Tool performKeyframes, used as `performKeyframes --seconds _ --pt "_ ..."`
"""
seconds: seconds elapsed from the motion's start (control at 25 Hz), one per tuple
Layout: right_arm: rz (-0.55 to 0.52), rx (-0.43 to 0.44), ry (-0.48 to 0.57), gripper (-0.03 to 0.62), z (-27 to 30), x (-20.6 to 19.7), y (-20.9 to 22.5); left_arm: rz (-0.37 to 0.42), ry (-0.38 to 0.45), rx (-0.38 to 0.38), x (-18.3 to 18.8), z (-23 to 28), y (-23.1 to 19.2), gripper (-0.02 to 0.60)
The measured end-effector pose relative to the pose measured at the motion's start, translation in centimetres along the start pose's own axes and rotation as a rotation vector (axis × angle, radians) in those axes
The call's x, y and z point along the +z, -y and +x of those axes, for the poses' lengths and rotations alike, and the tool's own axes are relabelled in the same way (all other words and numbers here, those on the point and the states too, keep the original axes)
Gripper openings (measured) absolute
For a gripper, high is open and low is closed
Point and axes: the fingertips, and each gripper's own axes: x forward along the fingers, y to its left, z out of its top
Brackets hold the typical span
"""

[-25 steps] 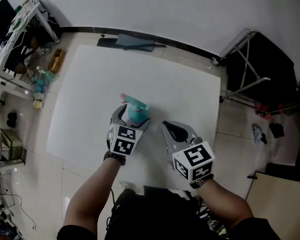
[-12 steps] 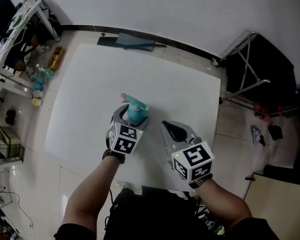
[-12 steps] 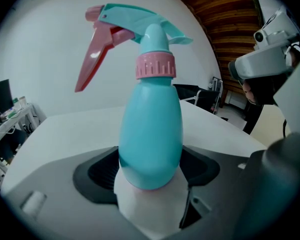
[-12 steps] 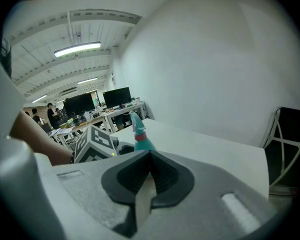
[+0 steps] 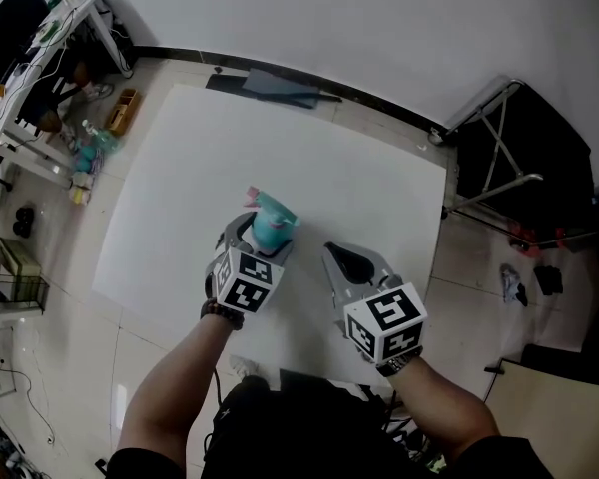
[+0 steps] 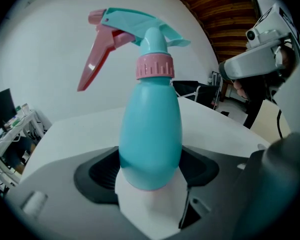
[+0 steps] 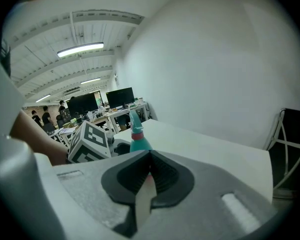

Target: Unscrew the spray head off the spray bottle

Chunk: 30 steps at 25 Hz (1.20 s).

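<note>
A teal spray bottle (image 5: pixel 271 232) stands upright on the white table (image 5: pixel 170 178), topped by a teal spray head (image 5: pixel 267 206) with a pink trigger. In the left gripper view the bottle (image 6: pixel 151 129) fills the middle, its pink collar (image 6: pixel 155 67) under the spray head (image 6: pixel 140 26). My left gripper (image 5: pixel 266 234) is closing its jaws on the bottle's lower body, and both pads touch its sides. My right gripper (image 5: pixel 339 258) is shut and empty, just right of the bottle. In the right gripper view the bottle (image 7: pixel 139 140) stands beyond the shut jaws.
A black folding stand (image 5: pixel 519 148) is on the floor right of the table. A cluttered desk (image 5: pixel 50 68) stands at the far left. A dark flat object (image 5: pixel 280 86) lies beyond the table's far edge.
The left gripper's jaws have narrowed around the bottle's body. The bottle and the right gripper have stayed where they were.
</note>
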Motion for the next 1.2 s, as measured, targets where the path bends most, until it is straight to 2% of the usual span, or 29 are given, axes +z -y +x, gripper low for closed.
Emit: performKeyframes --seconds 0.2,0.52,0.96,1.2 --pt "-0.021 0.039 0.0 0.0 0.3 0.7 -1.4 0.064 -0.033 0.023 -0.4 -2.0 -0.5 0.388" --pt "-0.06 0.166 -0.032 0.105 -0.1 1.2 -5.1 0.199 -0.123 0.053 -1.9 -5.8 -1.3 0.385" --pt "-0.166 0.33 -0.098 0.176 -0.3 2.8 -12.3 0.376 -0.22 0.131 -4.6 -12.1 -2.5 0.383" --pt "-0.117 0.436 -0.163 0.201 -0.2 3.0 -16.6 0.456 -0.23 0.179 -5.4 -15.3 -2.7 0.383"
